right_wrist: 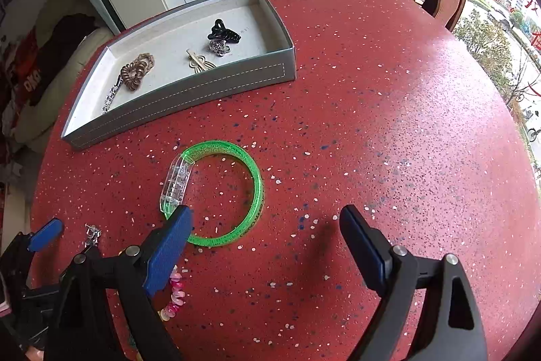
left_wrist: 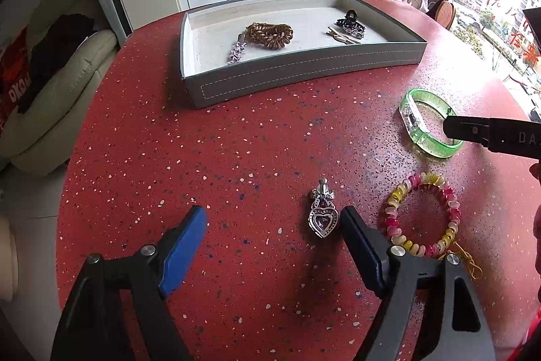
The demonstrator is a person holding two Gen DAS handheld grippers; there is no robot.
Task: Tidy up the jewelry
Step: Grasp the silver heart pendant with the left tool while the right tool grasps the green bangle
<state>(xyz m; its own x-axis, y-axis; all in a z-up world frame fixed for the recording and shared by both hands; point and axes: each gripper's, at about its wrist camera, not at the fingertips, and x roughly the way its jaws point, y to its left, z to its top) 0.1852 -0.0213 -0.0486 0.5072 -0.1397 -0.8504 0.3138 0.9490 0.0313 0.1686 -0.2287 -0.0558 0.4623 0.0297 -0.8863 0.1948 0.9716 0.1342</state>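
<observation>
Two open claws (left_wrist: 274, 224) (right_wrist: 265, 225), one green bangle (right_wrist: 219, 192)

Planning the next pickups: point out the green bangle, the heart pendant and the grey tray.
green bangle (right_wrist: 258, 188), right wrist view, on its green band's right side.
heart pendant (left_wrist: 323, 220), left wrist view, on the heart's centre.
grey tray (left_wrist: 304, 71), left wrist view, on its stitched front wall.

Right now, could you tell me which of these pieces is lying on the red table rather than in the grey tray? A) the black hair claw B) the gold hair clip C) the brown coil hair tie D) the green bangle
D: the green bangle rests on the red table, outside the grey tray.
</observation>
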